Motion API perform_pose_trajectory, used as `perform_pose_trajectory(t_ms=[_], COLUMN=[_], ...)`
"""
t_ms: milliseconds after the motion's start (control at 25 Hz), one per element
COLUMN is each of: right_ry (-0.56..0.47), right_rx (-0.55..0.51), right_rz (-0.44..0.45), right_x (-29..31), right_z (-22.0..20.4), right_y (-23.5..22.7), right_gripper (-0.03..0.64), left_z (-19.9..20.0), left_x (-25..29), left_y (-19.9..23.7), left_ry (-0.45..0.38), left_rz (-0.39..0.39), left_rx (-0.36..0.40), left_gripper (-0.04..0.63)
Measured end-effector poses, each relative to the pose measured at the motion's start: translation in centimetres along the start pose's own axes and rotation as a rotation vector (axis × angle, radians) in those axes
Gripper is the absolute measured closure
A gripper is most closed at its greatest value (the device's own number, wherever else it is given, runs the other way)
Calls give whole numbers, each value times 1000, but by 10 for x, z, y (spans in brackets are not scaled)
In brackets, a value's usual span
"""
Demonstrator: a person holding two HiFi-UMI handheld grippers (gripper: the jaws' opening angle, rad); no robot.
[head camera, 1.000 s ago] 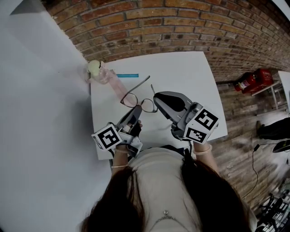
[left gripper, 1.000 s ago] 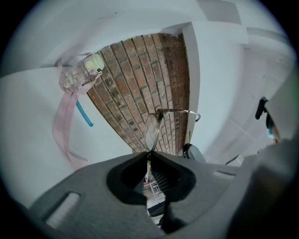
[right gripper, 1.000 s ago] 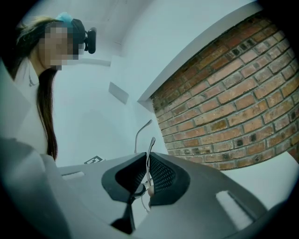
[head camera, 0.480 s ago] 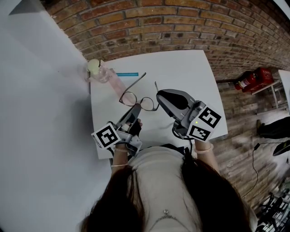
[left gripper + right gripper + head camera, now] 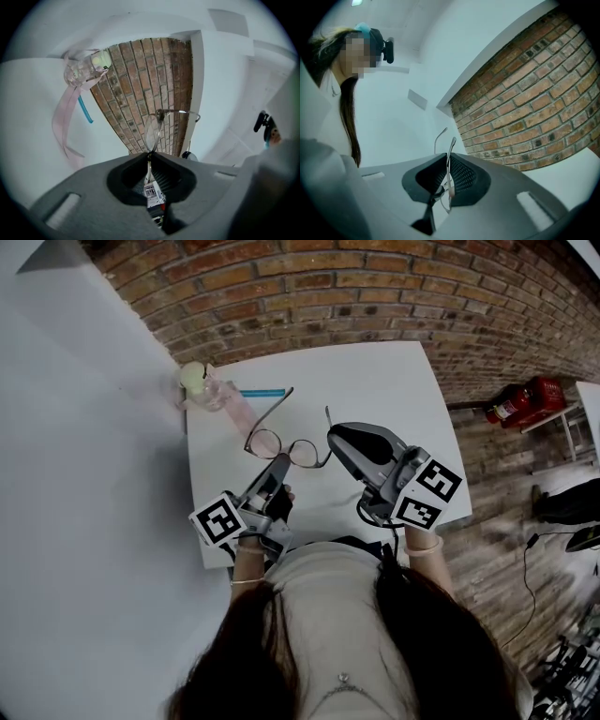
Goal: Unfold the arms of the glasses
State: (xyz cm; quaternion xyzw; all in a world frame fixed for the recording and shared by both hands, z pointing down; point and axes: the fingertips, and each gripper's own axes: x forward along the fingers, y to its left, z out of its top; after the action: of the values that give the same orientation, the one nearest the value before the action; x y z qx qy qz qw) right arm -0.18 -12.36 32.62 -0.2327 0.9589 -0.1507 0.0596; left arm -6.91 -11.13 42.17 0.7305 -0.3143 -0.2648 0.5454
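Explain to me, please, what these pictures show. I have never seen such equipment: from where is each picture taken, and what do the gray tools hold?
There is no robot: a person holds a two-jaw gripper in each hand. The head view comes from a camera on the person's head and looks down on a white table. The two gripper views come from cameras riding on the grippers, looking along their jaws. The left gripper is shut on the glasses, on the frame by a lens. The right gripper is shut on one arm of them. Also on the table are a clear pink container and a blue stick.
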Motion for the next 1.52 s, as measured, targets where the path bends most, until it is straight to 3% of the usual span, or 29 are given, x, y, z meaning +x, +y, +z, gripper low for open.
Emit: perform_pose_trajectory(t_ms=[1160,1520], right_ry=[-77,-73], right_rx=[65,58], right_rz=[7,26], right_x=[-18,-16], right_z=[11,9], right_y=[-7,-2], right_gripper=[591,589], left_z=[4,4], left_x=[0,-1], left_y=[-6,-2], left_ry=[-33,-34], left_rz=[-76,-58], left_rx=[-98,-81], left_gripper=[574,574])
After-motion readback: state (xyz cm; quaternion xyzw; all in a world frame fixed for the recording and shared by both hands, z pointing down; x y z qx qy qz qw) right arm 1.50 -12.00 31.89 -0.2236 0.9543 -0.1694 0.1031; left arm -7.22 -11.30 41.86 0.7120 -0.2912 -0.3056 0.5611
